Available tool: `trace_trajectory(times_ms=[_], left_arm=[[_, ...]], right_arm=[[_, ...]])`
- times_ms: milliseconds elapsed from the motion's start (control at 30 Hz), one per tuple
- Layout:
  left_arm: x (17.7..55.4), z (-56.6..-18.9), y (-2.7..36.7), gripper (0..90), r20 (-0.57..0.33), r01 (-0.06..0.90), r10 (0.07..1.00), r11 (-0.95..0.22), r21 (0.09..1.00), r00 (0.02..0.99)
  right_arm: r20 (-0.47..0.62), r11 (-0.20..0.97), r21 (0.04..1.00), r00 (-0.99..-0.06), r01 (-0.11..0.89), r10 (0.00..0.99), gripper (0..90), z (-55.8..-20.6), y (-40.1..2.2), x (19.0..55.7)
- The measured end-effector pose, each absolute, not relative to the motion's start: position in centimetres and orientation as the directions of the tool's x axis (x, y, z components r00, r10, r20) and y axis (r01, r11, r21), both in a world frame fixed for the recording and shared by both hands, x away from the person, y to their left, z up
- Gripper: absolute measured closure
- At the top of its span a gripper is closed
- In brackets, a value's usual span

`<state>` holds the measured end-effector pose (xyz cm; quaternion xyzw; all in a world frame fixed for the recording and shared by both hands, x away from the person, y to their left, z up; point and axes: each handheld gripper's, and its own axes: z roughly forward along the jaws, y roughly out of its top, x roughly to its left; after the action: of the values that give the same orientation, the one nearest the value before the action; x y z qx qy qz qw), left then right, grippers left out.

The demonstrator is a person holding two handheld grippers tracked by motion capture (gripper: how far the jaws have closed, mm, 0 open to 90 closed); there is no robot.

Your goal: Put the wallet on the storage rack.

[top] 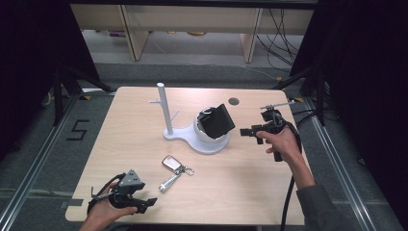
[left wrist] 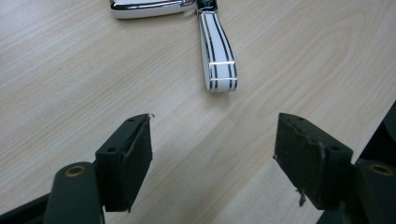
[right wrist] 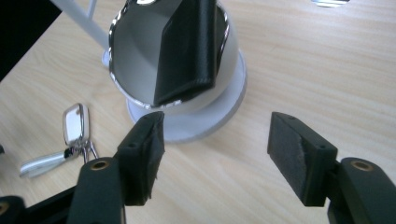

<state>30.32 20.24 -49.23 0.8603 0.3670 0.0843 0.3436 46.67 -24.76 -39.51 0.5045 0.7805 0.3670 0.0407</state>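
Grippers, left (top: 150, 203) and right (top: 244, 132), both gape empty; one wallet (top: 217, 121), one key fob (top: 169, 162).

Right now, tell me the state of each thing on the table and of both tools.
Black wallet: propped at a tilt in the bowl, not gripped.
Bowl: sitting on the white stand's round base.
White stand: upright, its pegs bare.
Car key: lying flat on the table, apart from the tools.
Left tool: open, nothing between its pads.
Right tool: open, holding nothing.
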Motion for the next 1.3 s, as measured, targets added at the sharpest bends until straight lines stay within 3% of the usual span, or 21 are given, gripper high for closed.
trace_trajectory(times_ms=[200, 567, 667, 767, 1300], left_arm=[[30.4, -49.2, 20.2, 27.2, -0.092, 0.567, 0.687, -0.507, 0.649, 0.721], [30.4, -49.2, 20.3, 27.2, -0.095, 0.564, 0.683, -0.509, 0.65, 0.725], [30.4, -49.2, 20.3, 27.2, -0.095, 0.565, 0.683, -0.509, 0.649, 0.724], [30.4, -49.2, 20.3, 27.3, -0.087, 0.564, 0.686, -0.512, 0.648, 0.722], [30.3, -49.0, 20.5, 27.3, -0.099, 0.573, 0.695, -0.494, 0.654, 0.712]], right_arm=[[0.291, 0.242, 0.624, -0.508, 0.743, 0.811, 32.9, -41.3, -24.8, 44.6], [0.259, 0.245, 0.585, -0.465, 0.773, 0.847, 26.7, -44.7, -23.9, 40.6], [0.271, 0.267, 0.611, -0.514, 0.745, 0.814, 25.9, -46.3, -24.0, 40.1], [0.218, 0.284, 0.601, -0.495, 0.747, 0.841, 25.2, -47.5, -23.6, 39.4], [0.224, 0.361, 0.568, -0.562, 0.739, 0.797, 24.9, -48.7, -23.5, 36.3]])
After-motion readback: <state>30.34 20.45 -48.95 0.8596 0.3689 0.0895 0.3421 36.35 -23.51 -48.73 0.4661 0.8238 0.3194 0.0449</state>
